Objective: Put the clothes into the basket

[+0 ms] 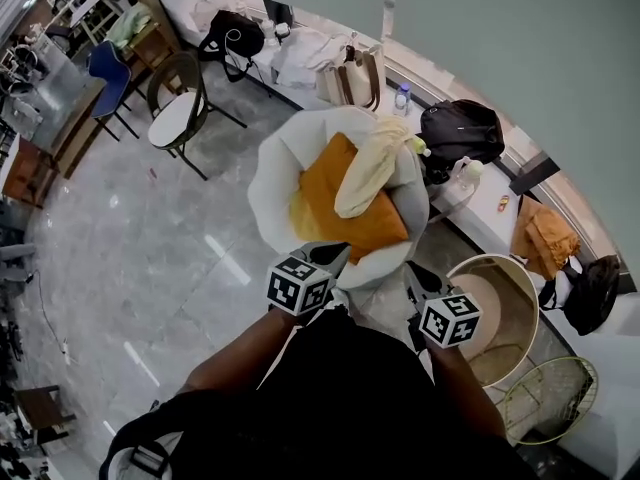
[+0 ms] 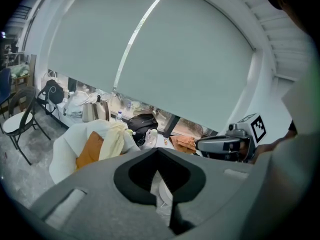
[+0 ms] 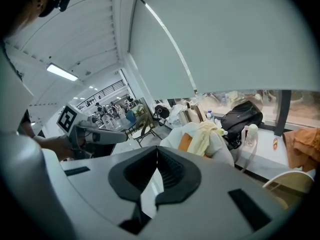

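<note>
- Left hand-held gripper (image 1: 334, 258) is clamped shut on the near rim of the white basket (image 1: 275, 168), and its own view shows white fabric pinched right at the jaws.
- Right hand-held gripper (image 1: 416, 280) does the same further along that rim. Its jaws are closed with a fold of white cloth caught between them.
- And the clothes are in! An orange garment (image 1: 335, 203) fills the basket, and a pale yellow garment (image 1: 370, 173) lies rolled across the top with one end poking over the far rim.
- The basket looks lifted clear of the floor (image 1: 150, 258), hanging between the two grips just short of the counter (image 1: 480, 208) by the window.
- Handling call: it's a soft-sided basket, so the walls sag and fold wherever they're pinched. The load looks light, limp and unbreakable. Two grips spread along the rim should keep the mouth open, while one alone would likely let it tip.
- The yellow piece rides high and loose, so I'd watch it for sliding out.
- More on the counter: a black bag (image 1: 460, 130) and a crumpled orange cloth (image 1: 545, 236).
- No brand or label is legible; only the square black-and-white patterns on the marker cubes (image 1: 298, 285).
</note>
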Demonstrator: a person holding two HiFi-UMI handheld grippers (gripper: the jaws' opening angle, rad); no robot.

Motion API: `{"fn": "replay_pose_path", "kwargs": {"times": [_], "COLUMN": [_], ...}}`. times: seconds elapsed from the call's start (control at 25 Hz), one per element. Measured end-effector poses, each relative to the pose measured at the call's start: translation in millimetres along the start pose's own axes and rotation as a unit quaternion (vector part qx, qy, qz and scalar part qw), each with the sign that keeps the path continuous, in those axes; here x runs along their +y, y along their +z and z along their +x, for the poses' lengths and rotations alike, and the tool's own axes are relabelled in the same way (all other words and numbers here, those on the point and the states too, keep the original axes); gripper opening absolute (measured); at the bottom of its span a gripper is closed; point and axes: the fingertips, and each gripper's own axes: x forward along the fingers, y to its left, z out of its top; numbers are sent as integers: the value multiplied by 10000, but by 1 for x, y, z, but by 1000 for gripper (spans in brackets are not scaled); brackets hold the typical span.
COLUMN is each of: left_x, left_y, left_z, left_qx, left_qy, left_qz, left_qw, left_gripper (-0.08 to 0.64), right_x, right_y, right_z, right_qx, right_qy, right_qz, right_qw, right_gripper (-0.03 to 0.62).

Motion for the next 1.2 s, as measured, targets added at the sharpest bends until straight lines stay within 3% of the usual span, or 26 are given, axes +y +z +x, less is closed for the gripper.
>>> {"fn": "replay_pose_path", "kwargs": {"times": [0.32, 0.64, 0.88, 1.2], "left_x": [44, 72, 90, 128], "left_y": [30, 36, 43, 51], "left_z": [14, 21, 22, 40], "left_qx": [-14, 2, -141, -283], "left_qy": [-280, -326, -164, 455], "left_qz": [204, 92, -31, -550], "left_qw": [9994, 9994, 9998, 9970], "left_gripper": [0, 2, 0, 1], "right_x": [2, -4, -10, -33], "right_y": [19, 39, 47, 75], "right_z": [45, 71, 97, 137], "right_qx": [142, 245, 441, 829], "right_qy": [-245, -350, -161, 343], "right_qz": [3, -65, -199, -608], "right_qw": [9996, 9991, 9987, 9941], "right_gripper": [15, 15, 15, 15]}}
